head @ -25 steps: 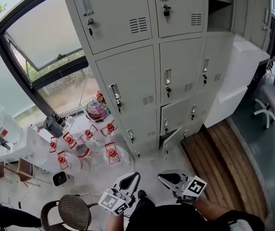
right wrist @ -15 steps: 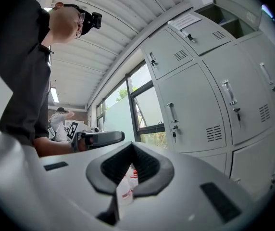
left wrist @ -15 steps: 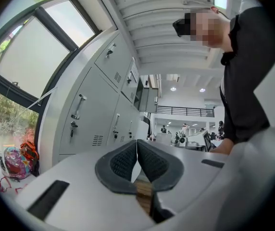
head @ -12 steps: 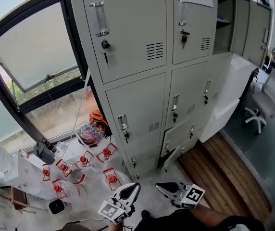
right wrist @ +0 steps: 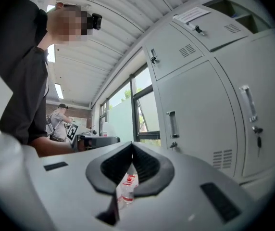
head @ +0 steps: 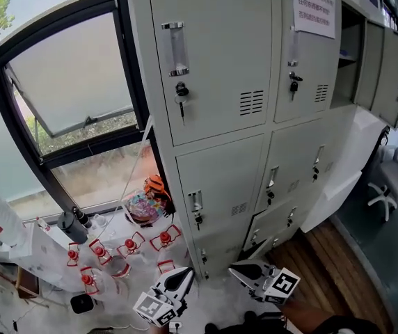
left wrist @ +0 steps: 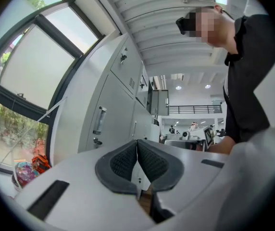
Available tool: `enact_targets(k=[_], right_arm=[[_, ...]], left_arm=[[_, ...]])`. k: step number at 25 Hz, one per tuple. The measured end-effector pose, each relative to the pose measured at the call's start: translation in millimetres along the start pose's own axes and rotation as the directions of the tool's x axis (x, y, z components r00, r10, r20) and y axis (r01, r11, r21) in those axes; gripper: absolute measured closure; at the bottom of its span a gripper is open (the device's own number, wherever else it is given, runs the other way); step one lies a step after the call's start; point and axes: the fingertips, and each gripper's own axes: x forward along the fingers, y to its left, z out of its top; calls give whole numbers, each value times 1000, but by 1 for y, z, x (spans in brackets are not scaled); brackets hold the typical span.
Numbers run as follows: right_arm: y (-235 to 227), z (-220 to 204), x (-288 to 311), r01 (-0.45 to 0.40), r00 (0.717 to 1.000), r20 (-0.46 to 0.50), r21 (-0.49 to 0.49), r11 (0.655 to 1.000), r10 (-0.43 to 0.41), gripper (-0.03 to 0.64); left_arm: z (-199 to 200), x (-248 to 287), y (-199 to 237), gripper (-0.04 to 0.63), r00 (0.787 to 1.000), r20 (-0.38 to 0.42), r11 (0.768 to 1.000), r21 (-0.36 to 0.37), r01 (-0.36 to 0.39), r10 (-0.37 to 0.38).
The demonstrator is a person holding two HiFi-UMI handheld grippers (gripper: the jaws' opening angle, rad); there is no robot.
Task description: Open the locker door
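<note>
The left tool [left wrist: 137,146] is fully closed, its dark pads meeting edge to edge with nothing between them. The right tool [right wrist: 131,150] is likewise pinched together and empty; the bottles glimpsed past its pads stand far behind it. In the head view both tools sit at the bottom centre of the frame, pointing roughly level toward the bank of grey lockers [head: 289,158], well apart from it and touching nothing. The locker door [head: 220,61] most squarely ahead fills the upper centre. It is closed, with an upright handle [head: 176,49] near its left edge and a key [head: 181,99] hanging in the lock just below. Which door is meant I cannot tell: others below and to the right carry the same fittings, and one compartment [head: 348,51] at the upper right stands open. This reads as the approach, with no door touched yet. The next move likely calls for spreading one tool's jaws, raising it to a handle, closing on it and pulling outward along the hinge's arc; the key may need turning first. No worktop is in play. The lockers stand on a pale floor [head: 216,294], with wooden planks [head: 338,256] at the lower right and a cluster of clear jugs with red tops [head: 115,252] at the lower left. A big window [head: 67,82] fills the upper left, and an office chair [head: 387,183] sits at the right edge.
</note>
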Motion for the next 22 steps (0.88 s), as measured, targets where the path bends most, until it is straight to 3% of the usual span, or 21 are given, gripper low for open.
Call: enact_targets(k=[6,13,19,22], right_arm=[[-54,66,9,-24,998,60,-138,990,33,604],[-88,163,30,-52,988,130,-257,965,87,604],[-94,247,50,-83,969,188,-352,932,157,604],[-90,289,64,-112,962,184,-410,905,202,603]], left_arm=[[52,22,20,578,996,-12,991,102,-88,90],[131,51,22,578,996,-37,966,247,-75,86],[204,58,32,578,993,18,952,281,-119,118],[240,64,32,578,989,52,926,348,-146,136]])
